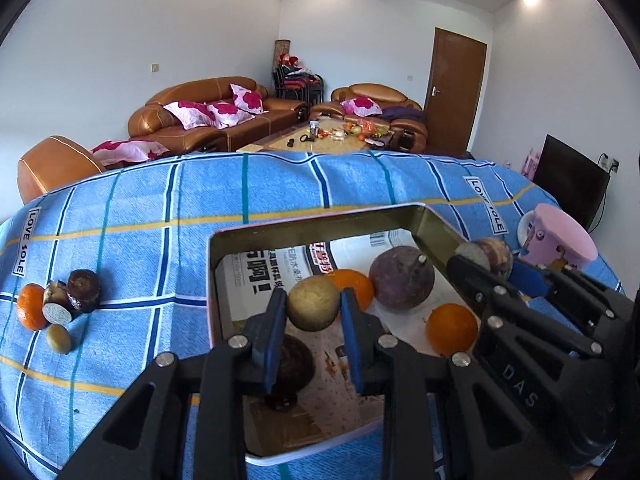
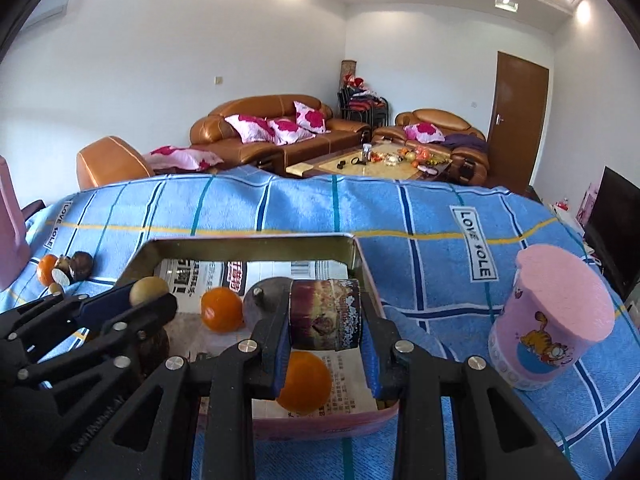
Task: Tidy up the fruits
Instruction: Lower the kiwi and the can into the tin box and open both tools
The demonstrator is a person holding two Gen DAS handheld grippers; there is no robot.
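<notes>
Left gripper (image 1: 313, 320) jaws clamped a tan round fruit (image 1: 313, 303) above the tin tray (image 1: 280, 232). Right gripper (image 2: 326, 344) jaws clamped a brown cut fruit piece (image 2: 325, 314) over the same tray, oranges (image 2: 304, 382) below.

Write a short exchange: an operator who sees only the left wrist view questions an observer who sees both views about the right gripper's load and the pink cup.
Operator: My left gripper holds a yellow-brown fruit over the tin. Is the right gripper gripping its cut chunk from both sides?
Observer: Yes. The right wrist view shows both pads pressed on opposite sides of it, with its mottled brown skin facing the camera.
Operator: I only see the top and back of the pink cup. Is anything on it?
Observer: A cartoon orange cat is printed on its side.
</notes>
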